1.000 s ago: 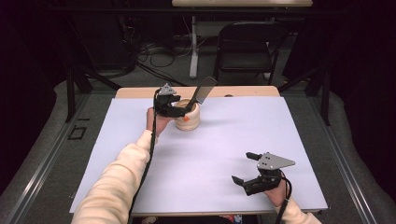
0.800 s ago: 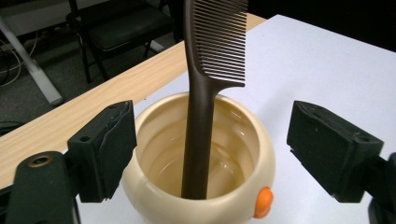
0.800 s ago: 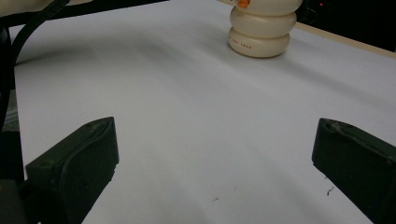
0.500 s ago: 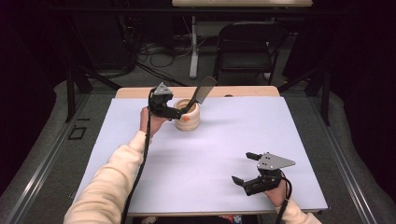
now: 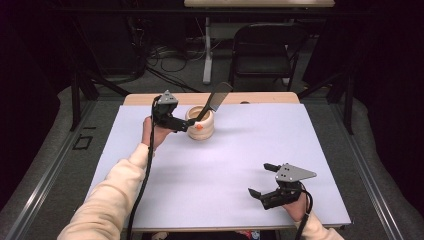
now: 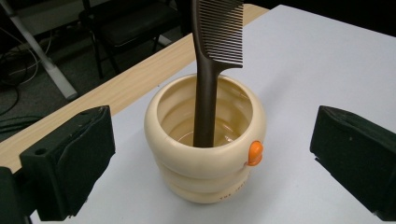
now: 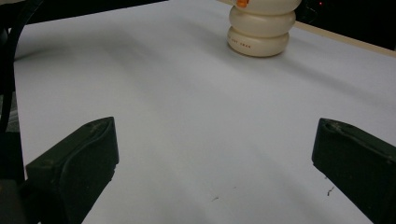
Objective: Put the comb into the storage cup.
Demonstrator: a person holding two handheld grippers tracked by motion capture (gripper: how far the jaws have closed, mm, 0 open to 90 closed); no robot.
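A cream ribbed cup with a small orange knob stands at the back of the white table. A dark comb stands in it, handle down, teeth end leaning out over the rim. My left gripper is open just left of the cup, its jaws wide on either side of the cup without touching it. My right gripper rests open near the front right of the table, nothing between its jaws; the cup sits far ahead of it.
The white sheet covers the table, with a wooden edge along the back. A black folding chair, a white stand leg and cables sit on the floor behind. Grey floor mats flank both sides.
My left gripper has moved back and a little left from over the cup, and now sits open beside it. The comb stays in the cup. The right gripper has not moved.
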